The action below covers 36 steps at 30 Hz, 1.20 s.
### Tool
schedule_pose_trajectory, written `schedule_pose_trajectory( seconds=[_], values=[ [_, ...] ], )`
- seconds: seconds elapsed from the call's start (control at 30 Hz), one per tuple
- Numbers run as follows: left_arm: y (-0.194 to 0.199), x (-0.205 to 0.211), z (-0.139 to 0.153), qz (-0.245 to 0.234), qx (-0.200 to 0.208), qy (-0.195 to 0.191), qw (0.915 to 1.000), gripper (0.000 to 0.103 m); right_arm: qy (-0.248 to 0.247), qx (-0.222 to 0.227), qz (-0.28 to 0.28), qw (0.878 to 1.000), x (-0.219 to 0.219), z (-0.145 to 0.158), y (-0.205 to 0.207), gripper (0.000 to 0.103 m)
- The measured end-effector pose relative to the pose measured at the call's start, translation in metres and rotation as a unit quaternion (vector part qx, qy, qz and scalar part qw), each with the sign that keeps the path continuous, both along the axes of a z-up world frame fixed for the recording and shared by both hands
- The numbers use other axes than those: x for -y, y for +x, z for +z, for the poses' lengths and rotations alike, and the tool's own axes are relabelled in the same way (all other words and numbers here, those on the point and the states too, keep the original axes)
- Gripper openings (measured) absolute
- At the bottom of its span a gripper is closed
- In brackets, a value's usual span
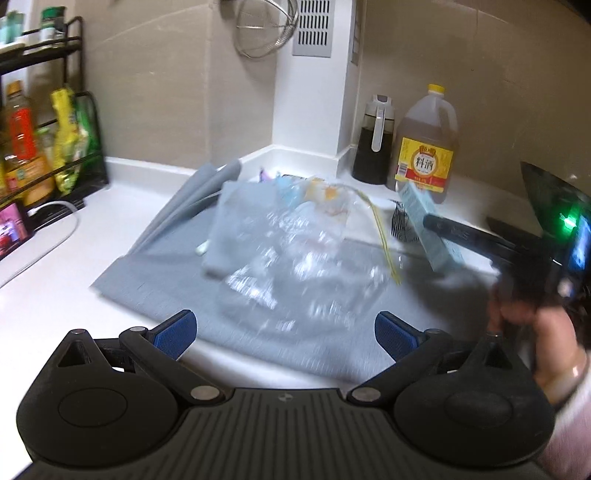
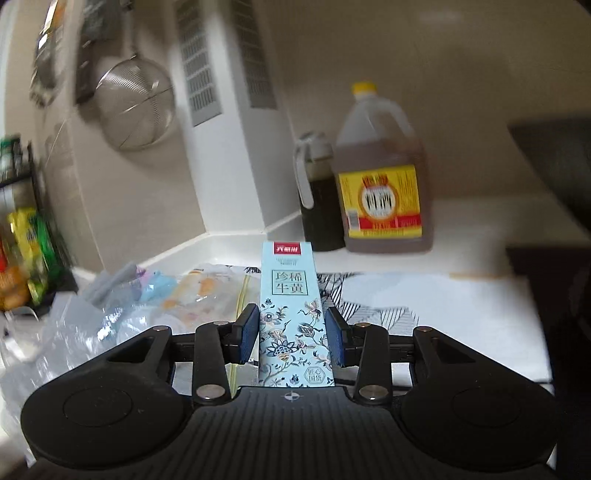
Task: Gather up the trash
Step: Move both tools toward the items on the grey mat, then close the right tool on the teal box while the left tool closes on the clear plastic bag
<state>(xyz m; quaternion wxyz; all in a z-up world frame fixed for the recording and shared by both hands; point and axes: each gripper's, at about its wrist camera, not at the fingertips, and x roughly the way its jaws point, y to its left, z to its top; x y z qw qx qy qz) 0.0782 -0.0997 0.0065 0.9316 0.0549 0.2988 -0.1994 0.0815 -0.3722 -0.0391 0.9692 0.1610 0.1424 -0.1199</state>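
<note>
White kitchen counter (image 1: 55, 266), grey mat (image 1: 155, 280), beige tiled wall (image 1: 166, 92).

A clear plastic bag (image 1: 291, 254) lies on a mat (image 1: 166, 280) spread over the counter (image 1: 55, 295). Behind it, against the wall corner, a jug (image 1: 424, 147) stands just right of a dispenser bottle (image 1: 373, 144). A rack (image 1: 44, 147) stands at far left, a strainer (image 1: 262, 29) hangs above
</note>
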Motion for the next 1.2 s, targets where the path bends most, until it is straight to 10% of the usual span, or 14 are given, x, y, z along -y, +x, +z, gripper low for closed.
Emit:
schedule_pose_trajectory(
  seconds=[0.4,0.53,0.7,0.8,1.2],
  values=[
    [0.092,0.049,-0.037,0.037,-0.104,-0.033,0.9933,0.103,0.040,-0.049,-0.008,0.998,0.009,-0.010,0.010,0.043],
    [0.102,0.052,-0.042,0.063,-0.116,-0.027,0.9909,0.102,0.059,-0.103,-0.012,0.993,0.013,-0.019,0.020,0.058],
    [0.092,0.038,-0.034,0.116,-0.125,0.027,0.9850,0.032,0.069,-0.100,-0.006,0.993,0.015,-0.020,0.019,0.059],
    [0.079,0.020,-0.026,0.110,-0.135,0.002,0.9847,0.008,0.075,-0.094,-0.004,0.993,0.018,-0.020,0.017,0.049],
    [0.001,-0.026,-0.006,0.060,-0.075,-0.011,0.9953,0.006,0.103,-0.069,-0.005,0.992,0.024,-0.021,0.014,0.048]
  ],
)
